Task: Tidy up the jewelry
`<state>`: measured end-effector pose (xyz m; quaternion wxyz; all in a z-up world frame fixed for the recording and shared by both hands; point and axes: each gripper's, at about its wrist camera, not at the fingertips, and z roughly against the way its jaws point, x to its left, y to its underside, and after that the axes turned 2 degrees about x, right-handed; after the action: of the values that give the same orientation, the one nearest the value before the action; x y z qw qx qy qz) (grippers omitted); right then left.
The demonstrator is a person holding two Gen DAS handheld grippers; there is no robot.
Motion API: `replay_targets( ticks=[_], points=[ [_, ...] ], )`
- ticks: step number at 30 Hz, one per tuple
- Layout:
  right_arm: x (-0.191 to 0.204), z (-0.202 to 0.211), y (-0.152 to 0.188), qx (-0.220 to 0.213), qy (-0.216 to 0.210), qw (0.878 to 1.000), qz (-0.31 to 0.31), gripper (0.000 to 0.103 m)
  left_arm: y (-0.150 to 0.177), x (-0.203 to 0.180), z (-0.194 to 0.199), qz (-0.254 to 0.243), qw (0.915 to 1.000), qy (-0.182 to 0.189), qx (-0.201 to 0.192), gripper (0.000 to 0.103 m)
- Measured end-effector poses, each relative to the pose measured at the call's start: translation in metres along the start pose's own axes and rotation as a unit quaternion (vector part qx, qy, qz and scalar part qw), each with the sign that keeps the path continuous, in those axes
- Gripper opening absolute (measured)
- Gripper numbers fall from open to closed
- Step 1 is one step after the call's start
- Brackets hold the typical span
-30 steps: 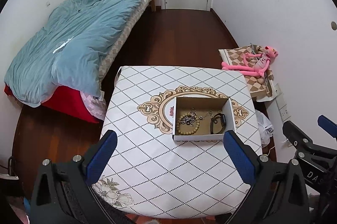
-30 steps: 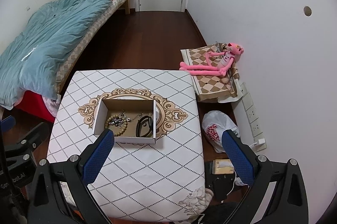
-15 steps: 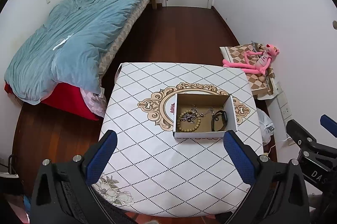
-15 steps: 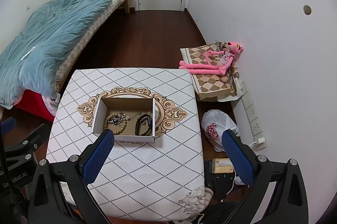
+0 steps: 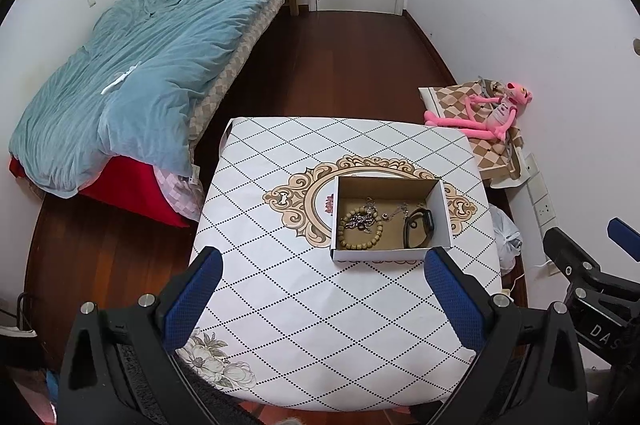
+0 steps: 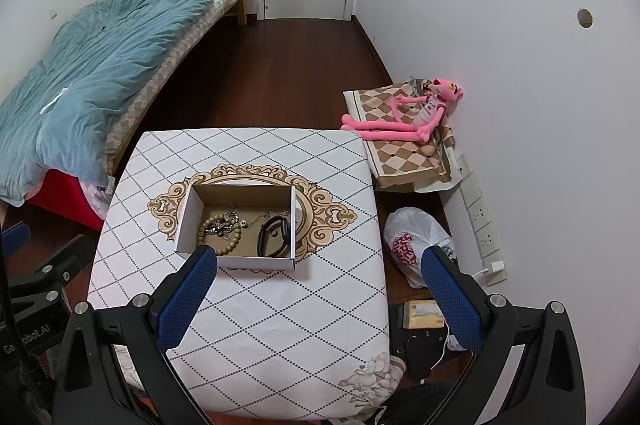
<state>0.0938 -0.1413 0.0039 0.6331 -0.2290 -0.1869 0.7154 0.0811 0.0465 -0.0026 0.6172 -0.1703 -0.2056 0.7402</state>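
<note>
1. Both the left gripper (image 5: 318, 299) and right gripper (image 6: 318, 295) hang empty, jaws wide apart, above the diamond-patterned table (image 5: 280, 289).
2. The jewelry lies tangled in the open cardboard box (image 5: 443, 209): tan wooden bead bracelet (image 5: 360, 240), black wristband (image 5: 418, 227).
3. Descend slowly and pinch one piece only.

My left gripper (image 5: 320, 281) hangs above the near half of the table (image 5: 280, 305), fingers spread wide, nothing between them. Open cardboard box (image 5: 440, 209) sits on the gold medallion print, right of centre. Inside: bead bracelet (image 5: 360, 229) at left with a silver chain (image 5: 366, 217) tangled over it; black band (image 5: 418, 227) at right. My right gripper (image 5: 592, 265) shows at the right edge.
</note>
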Motion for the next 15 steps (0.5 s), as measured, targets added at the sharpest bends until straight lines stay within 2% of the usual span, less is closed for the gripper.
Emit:
replay_targets(
  ticks=[15],
  points=[
    [0.0016,-0.0059,0.0027,0.004,0.002,1.000,0.001,0.103,0.0006,-0.0004,-0.0013,-0.001,1.0000,0.001,0.003,0.103]
  ],
)
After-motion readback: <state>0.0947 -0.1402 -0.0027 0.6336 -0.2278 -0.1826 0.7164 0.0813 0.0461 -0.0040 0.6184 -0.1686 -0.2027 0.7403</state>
